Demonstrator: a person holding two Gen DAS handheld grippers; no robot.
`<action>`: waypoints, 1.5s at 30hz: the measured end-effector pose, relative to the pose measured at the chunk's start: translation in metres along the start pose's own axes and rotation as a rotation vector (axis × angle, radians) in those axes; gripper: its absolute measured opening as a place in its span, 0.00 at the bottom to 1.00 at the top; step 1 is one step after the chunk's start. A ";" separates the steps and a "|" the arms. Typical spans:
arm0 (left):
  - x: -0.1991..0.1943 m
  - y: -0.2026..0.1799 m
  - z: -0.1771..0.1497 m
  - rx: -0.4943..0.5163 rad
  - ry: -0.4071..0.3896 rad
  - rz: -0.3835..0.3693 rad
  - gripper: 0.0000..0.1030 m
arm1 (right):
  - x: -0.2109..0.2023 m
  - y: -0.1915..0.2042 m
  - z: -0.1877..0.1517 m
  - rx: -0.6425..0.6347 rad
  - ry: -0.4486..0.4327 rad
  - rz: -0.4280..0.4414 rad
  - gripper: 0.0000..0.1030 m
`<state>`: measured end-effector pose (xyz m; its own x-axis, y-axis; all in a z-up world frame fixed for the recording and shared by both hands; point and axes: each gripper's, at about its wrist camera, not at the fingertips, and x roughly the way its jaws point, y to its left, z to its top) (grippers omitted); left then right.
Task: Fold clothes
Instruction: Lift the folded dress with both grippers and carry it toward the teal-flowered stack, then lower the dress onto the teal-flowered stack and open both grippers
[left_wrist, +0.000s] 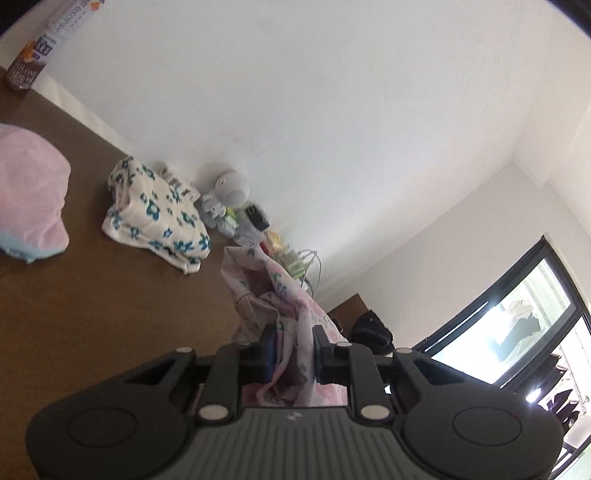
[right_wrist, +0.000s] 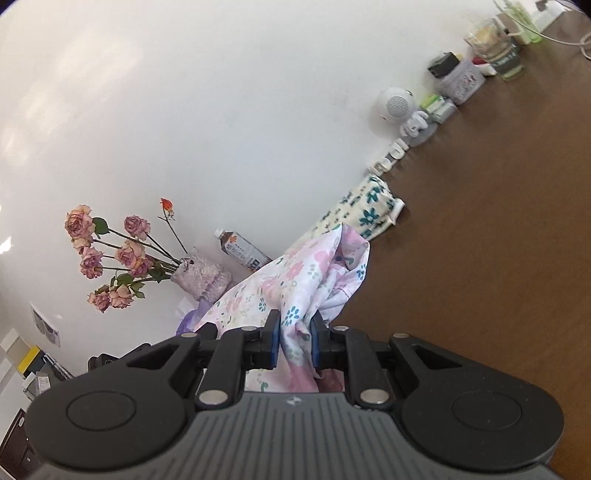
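Observation:
A thin pink floral garment (left_wrist: 266, 295) hangs bunched above the brown table (left_wrist: 110, 314). My left gripper (left_wrist: 294, 347) is shut on a fold of it. In the right wrist view the same floral garment (right_wrist: 295, 280) drapes forward, and my right gripper (right_wrist: 294, 336) is shut on another fold. A folded cream cloth with blue flowers (left_wrist: 155, 214) lies further back by the wall, and shows as the cream cloth (right_wrist: 365, 210) in the right view. A pink folded cloth (left_wrist: 29, 199) rests at the left edge.
Along the wall stand a white round speaker (left_wrist: 229, 184), small bottles and a box (left_wrist: 255, 221), a drink bottle (right_wrist: 243, 251) and a vase of dried roses (right_wrist: 199, 277). A glass cup (right_wrist: 506, 55) and cables sit far right. A dark window (left_wrist: 517, 325) is at the right.

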<state>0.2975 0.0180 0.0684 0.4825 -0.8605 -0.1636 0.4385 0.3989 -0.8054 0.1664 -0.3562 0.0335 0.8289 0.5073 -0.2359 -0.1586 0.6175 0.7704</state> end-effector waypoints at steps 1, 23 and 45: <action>0.004 0.003 0.008 -0.003 -0.016 -0.002 0.17 | 0.009 0.001 0.009 -0.010 -0.001 0.012 0.15; 0.132 0.132 0.119 -0.200 -0.146 0.073 0.20 | 0.254 -0.081 0.165 0.086 -0.004 0.137 0.15; 0.155 0.152 0.119 -0.188 -0.111 0.236 0.43 | 0.275 -0.124 0.164 0.150 0.033 0.087 0.35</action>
<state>0.5293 -0.0172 -0.0118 0.6387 -0.7070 -0.3037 0.1618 0.5093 -0.8452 0.5020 -0.3918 -0.0298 0.7973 0.5755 -0.1821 -0.1445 0.4750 0.8680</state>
